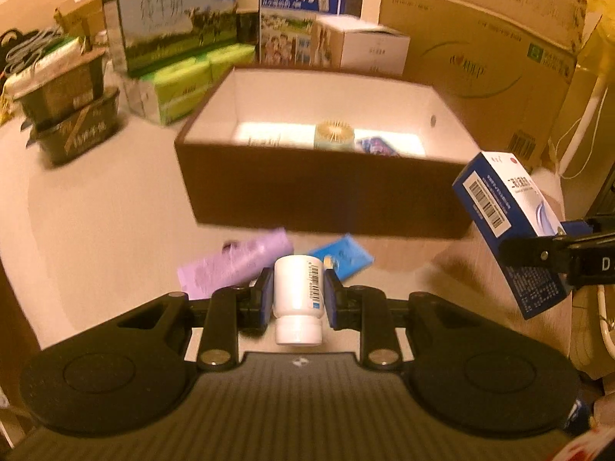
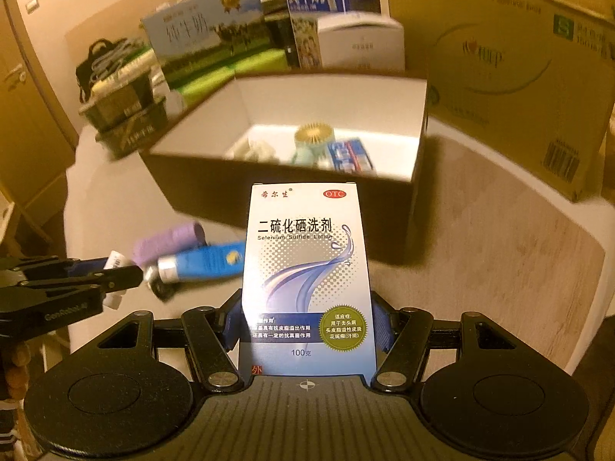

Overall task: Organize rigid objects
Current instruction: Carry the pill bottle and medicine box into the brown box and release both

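My left gripper [image 1: 298, 296] is shut on a white pill bottle [image 1: 297, 299], held cap toward the camera above the table. My right gripper [image 2: 307, 324] is shut on a blue-and-white lotion box [image 2: 307, 280], held upright; the box also shows in the left wrist view [image 1: 511, 226]. Ahead stands an open brown box [image 1: 319, 196] with a white inside, holding a round gold-topped item [image 1: 333, 134], a blue packet [image 2: 351, 155] and white items. A purple tube [image 1: 238, 265] and a blue tube [image 2: 207, 261] lie on the table in front of the box.
Milk cartons [image 1: 177, 15], green tissue packs [image 1: 180, 84], a small white box [image 1: 369, 46] and a large cardboard carton [image 1: 488, 50] stand behind the brown box. Dark stacked trays [image 1: 69, 115] sit at the left. The table edge curves at the right [image 2: 592, 269].
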### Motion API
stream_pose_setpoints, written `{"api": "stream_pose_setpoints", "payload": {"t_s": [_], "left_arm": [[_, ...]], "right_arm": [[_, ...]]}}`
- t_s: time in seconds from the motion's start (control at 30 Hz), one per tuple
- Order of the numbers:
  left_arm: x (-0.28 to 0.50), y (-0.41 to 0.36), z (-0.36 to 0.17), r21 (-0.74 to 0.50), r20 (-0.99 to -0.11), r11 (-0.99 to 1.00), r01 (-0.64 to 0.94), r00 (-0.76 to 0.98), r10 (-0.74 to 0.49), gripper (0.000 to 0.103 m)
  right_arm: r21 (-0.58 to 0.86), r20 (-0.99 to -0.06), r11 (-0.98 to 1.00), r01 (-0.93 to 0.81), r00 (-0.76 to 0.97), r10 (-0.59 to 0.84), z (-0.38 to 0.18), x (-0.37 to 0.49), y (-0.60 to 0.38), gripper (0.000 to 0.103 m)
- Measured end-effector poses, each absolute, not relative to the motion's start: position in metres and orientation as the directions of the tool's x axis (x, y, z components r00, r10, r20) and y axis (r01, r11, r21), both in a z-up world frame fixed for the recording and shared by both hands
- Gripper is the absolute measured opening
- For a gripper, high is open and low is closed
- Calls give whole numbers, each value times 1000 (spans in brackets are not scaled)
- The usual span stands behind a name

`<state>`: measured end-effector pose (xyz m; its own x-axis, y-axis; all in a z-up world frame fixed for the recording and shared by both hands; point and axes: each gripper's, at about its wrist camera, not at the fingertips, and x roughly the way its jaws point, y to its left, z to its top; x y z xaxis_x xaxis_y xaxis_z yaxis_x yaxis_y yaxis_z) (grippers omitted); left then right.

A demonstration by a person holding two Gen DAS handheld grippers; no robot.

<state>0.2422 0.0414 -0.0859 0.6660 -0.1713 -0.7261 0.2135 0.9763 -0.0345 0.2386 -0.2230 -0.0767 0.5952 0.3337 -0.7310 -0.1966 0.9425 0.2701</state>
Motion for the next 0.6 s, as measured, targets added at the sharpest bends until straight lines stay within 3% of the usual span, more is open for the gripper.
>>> {"api": "stream_pose_setpoints", "payload": {"t_s": [0.33, 0.6], "left_arm": [[302, 17, -42, 9, -652, 963, 268, 732, -198, 24], [365, -5, -27, 2, -650, 954, 301, 725, -227, 24]], "right_arm": [[277, -675, 949, -150, 673, 303, -41, 300, -230, 64], [235, -697, 966, -110, 673, 246, -41, 363, -232, 64]]}}
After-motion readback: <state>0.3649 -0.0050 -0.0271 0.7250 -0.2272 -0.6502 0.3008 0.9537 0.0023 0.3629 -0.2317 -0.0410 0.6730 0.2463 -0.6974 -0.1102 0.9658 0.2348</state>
